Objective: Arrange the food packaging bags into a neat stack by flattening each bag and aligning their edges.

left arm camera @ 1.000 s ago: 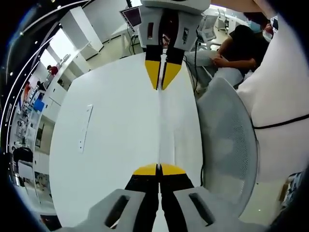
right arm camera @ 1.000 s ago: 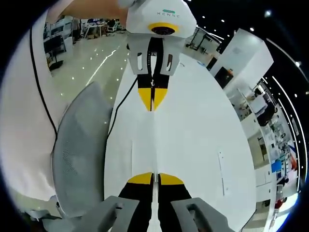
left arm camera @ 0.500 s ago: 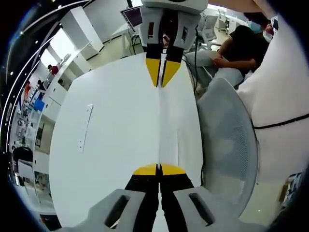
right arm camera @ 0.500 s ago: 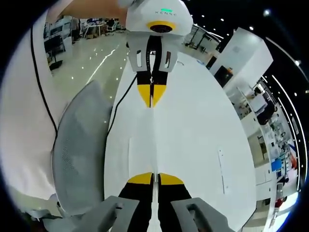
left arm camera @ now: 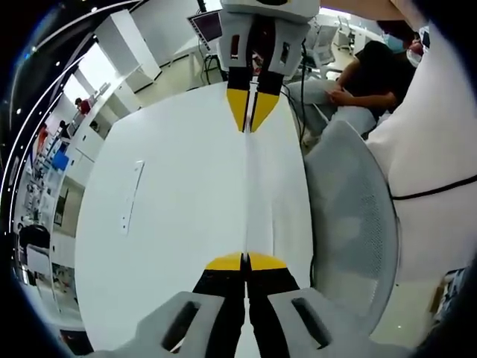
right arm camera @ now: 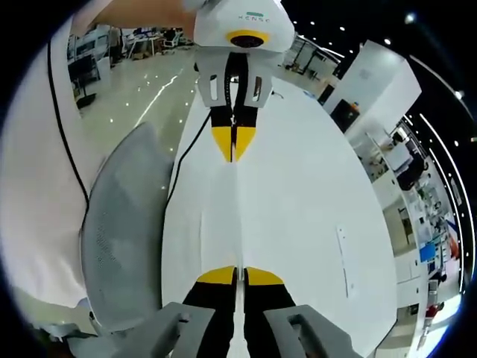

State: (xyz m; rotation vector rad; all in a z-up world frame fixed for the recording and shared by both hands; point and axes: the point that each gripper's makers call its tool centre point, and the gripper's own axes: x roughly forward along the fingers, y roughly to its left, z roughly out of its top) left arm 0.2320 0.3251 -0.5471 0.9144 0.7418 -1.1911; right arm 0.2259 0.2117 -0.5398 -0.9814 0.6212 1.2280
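Both grippers clamped on one white bag [left arm camera: 259,201], stretched taut between them, seen nearly edge-on above white table [left arm camera: 171,216]. In left gripper view: left gripper [left arm camera: 246,261] at bottom, yellow tips pressed together w/ bag's near edge pinched between; right gripper [left arm camera: 251,113] coming in from top, tips likewise pinched onto bag's far end. Bag running as thin pale strip between the two tip pairs, crease line down centre. Same in right gripper view, mirrored: right gripper [right arm camera: 240,275] at bottom w/ jaws closed on bag [right arm camera: 220,216], left gripper [right arm camera: 233,143] opposite at top, also closed on it. Slim white strip w/ small dots [left arm camera: 131,198] lying flat on tabletop, well apart from bag, to left in left gripper view; in right gripper view to right. Grey mesh chair back [left arm camera: 350,216] just beside table edge, near bag. White sleeve [left arm camera: 440,142] of person holding grippers at right of left gripper view. Seated person in dark top [left arm camera: 373,63] beyond table. Office w/ desks, shelving in bkgd, too small for detail.
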